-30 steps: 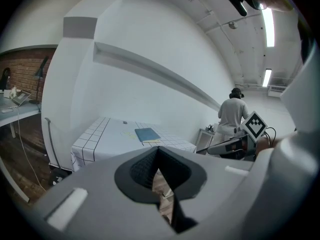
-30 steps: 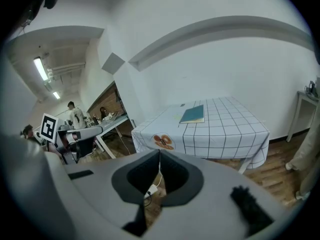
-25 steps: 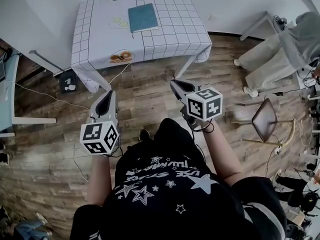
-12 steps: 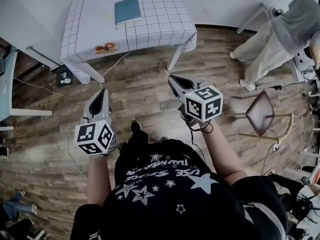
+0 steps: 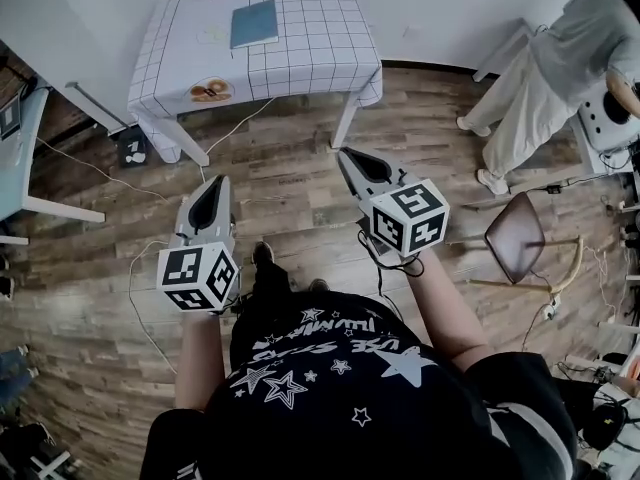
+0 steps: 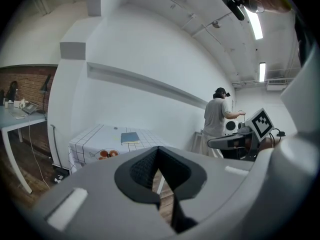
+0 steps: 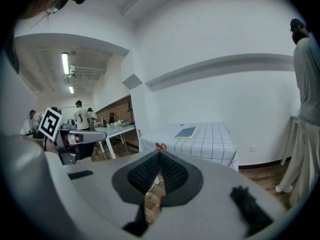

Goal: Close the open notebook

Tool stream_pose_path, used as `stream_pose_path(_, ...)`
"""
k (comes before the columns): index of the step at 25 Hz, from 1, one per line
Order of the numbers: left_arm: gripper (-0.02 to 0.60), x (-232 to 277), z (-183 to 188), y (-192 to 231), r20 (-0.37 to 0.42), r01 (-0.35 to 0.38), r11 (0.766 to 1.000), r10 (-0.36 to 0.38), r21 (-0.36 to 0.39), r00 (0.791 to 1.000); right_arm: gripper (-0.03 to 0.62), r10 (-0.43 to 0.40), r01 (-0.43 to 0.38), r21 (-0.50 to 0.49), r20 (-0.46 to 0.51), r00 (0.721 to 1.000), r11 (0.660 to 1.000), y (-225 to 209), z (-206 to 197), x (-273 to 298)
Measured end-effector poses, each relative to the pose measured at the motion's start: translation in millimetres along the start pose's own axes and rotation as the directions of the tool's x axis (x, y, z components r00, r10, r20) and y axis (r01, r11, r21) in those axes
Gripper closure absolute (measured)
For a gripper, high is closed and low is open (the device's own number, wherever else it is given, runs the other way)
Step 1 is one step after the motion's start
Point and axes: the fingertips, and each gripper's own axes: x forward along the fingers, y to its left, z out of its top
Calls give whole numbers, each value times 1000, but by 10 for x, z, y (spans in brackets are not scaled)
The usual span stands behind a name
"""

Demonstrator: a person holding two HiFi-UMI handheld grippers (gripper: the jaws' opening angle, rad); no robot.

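A teal notebook [image 5: 254, 23] lies closed and flat on a table with a white grid cloth [image 5: 310, 53], far ahead of me across the wooden floor. It shows small in the left gripper view [image 6: 130, 137] and in the right gripper view [image 7: 185, 132]. My left gripper [image 5: 214, 186] is held over the floor, well short of the table, jaws together and empty. My right gripper [image 5: 350, 158] is level with it on the right, also shut with nothing between its pads. Both point toward the table.
A round orange picture [image 5: 210, 92] marks the cloth's near left corner. A person in grey [image 5: 560, 63] stands at the right by a white bench. A brown chair [image 5: 517, 236] is on my right, a white desk [image 5: 25, 203] on my left. Cables [image 5: 150, 258] trail over the floor.
The table and notebook now look smaller and farther up in the head view. Both grippers have shifted slightly in the frame, still shut. The person at the right has moved further right.
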Motion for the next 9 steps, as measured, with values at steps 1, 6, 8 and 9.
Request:
stream_pose_path(1, 572, -24, -4, -26, 2, -5, 1000, 5, -1, 1000, 579, 4, -4, -5, -4, 1000, 1000, 9, -14, -33)
stream_pose_path(6, 572, -106, -58, -215, 8, -8, 1000, 8, -2, 1000, 579, -6, 6, -20, 1, 1000, 1000, -50, -65, -224)
stream_pose_path(8, 572, -146, -63, -297, 11, -3, 1000, 3, 1, 1000, 579, -14, 14, -21, 9, 1000, 1000, -63, -67, -298)
stream_pose_path(9, 572, -167, -62, -337, 12, 0, 1000, 0, 3, 1000, 579, -17, 17, -22, 12, 1000, 1000, -66, -66, -335)
